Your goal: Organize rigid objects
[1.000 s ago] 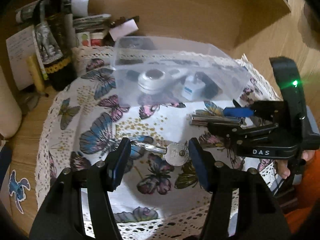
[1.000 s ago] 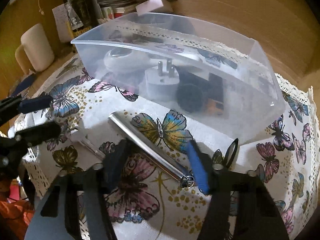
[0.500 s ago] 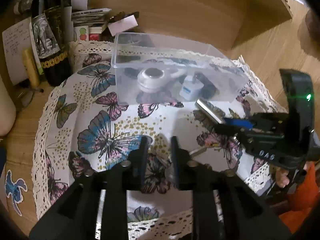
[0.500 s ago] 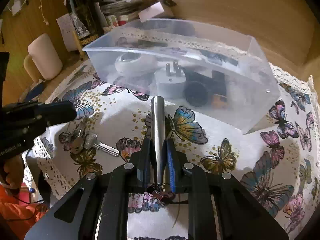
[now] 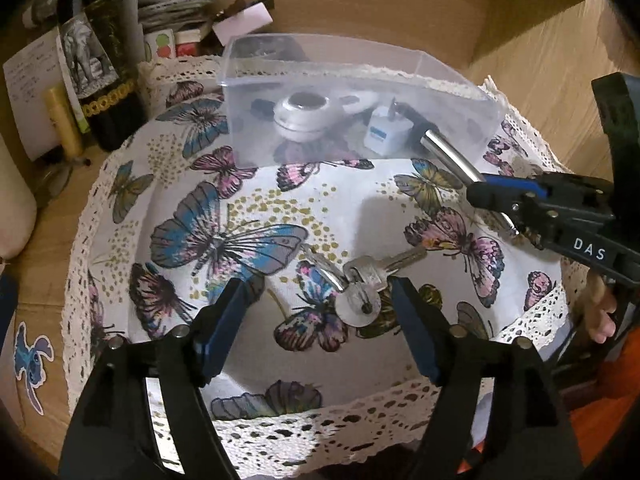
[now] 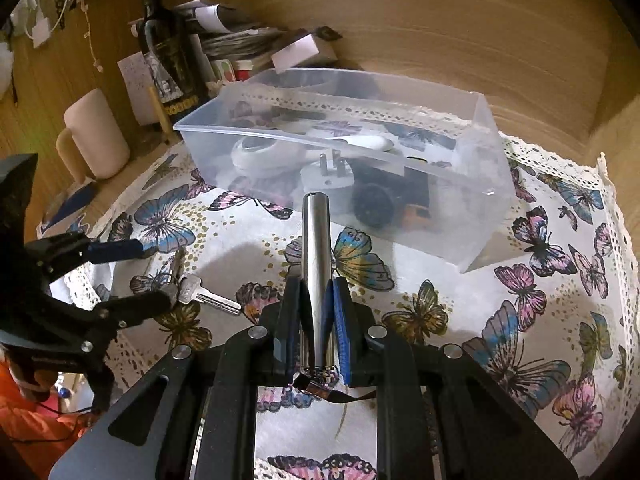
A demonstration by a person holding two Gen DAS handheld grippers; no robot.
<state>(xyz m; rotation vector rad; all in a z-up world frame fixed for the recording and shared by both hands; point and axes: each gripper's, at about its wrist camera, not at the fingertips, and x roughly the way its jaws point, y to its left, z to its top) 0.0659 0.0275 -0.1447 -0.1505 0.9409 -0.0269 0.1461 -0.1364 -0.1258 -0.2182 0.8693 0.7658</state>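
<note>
Right tongs [image 6: 316, 316] clamp the tube [image 6: 316, 248]; left tongs [image 5: 316, 312], opening, straddle the keys [image 5: 360, 284]. Smooth tube may slip short of the bin [image 6: 490, 204].

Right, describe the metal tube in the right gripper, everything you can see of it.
The metal tube is a slim, polished silver cylinder, apparently steel, mirror-bright. The right gripper is shut on its near part between blue pads, and it points out past the fingertips toward the clear plastic box. A small ring or clip hangs at its near end. Its far end is flat. It looks lifted clear of the butterfly tablecloth.
</note>
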